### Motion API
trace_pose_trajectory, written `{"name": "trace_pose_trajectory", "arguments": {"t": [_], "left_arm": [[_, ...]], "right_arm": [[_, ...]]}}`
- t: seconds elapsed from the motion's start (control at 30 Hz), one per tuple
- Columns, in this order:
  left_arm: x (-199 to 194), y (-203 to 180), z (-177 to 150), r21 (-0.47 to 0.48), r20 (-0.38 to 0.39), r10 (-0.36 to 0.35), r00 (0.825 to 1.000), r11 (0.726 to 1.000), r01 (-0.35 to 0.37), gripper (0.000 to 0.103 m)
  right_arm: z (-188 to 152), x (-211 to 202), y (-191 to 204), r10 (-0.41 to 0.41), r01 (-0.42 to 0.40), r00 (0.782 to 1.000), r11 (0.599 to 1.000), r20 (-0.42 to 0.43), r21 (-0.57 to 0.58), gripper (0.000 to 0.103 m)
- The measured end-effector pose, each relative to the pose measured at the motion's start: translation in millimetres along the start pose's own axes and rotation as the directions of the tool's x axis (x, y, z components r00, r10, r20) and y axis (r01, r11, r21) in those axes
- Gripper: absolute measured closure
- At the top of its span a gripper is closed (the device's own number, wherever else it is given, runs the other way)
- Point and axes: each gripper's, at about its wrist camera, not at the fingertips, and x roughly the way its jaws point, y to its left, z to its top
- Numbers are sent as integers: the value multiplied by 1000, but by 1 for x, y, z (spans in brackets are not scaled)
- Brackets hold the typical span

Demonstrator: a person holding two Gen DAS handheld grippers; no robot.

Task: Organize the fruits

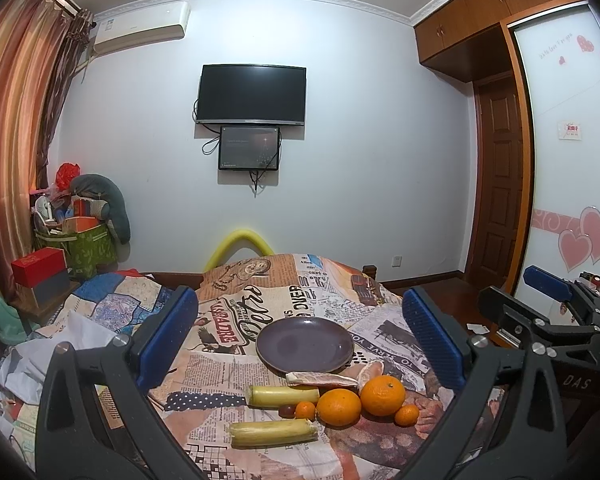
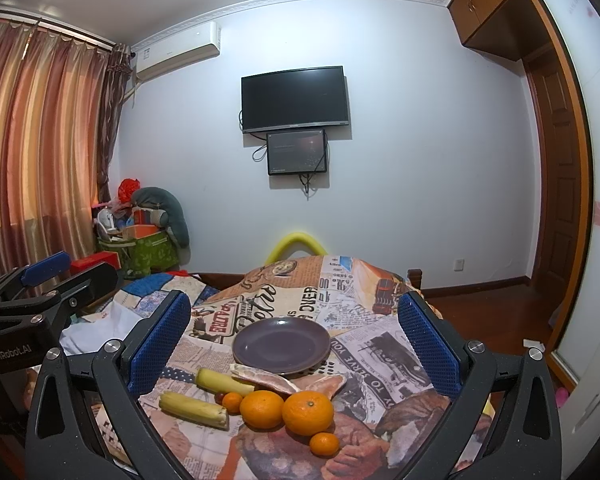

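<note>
Two grippers, left gripper (image 1: 300,336) and right gripper (image 2: 294,336), hovered with jaws apart and empty; ahead of both lay oranges (image 2: 307,413), bananas (image 2: 193,409) and a purple plate (image 2: 281,345) on the surface (image 2: 380,360).

The left gripper (image 1: 300,336) is held level with its blue-padded fingers (image 1: 168,332) spread wide, nothing between them. The right gripper (image 2: 294,336) sits just beside it at a similar height, its fingers (image 2: 428,344) equally wide apart and empty.
</note>
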Motion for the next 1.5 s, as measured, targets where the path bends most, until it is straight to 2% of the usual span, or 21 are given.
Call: {"name": "trace_pose_trajectory", "arguments": {"t": [0.77, 1.13, 1.33, 1.5], "left_arm": [[1, 3, -4, 8, 2, 7, 1000, 1000, -7, 0], [14, 12, -8, 18, -25, 5, 1000, 1000, -5, 0], [39, 23, -18, 66, -101, 7, 995, 998, 0, 0], [71, 38, -38, 68, -223, -15, 975, 997, 31, 0]], "right_arm": [[-1, 0, 4, 8, -8, 1000, 1000, 3, 2, 0], [-3, 3, 0, 8, -8, 1000, 1000, -3, -4, 0], [-11, 17, -3, -11, 9, 999, 1000, -53, -28, 0], [-27, 34, -12, -2, -2, 990, 1000, -143, -30, 0]]}}
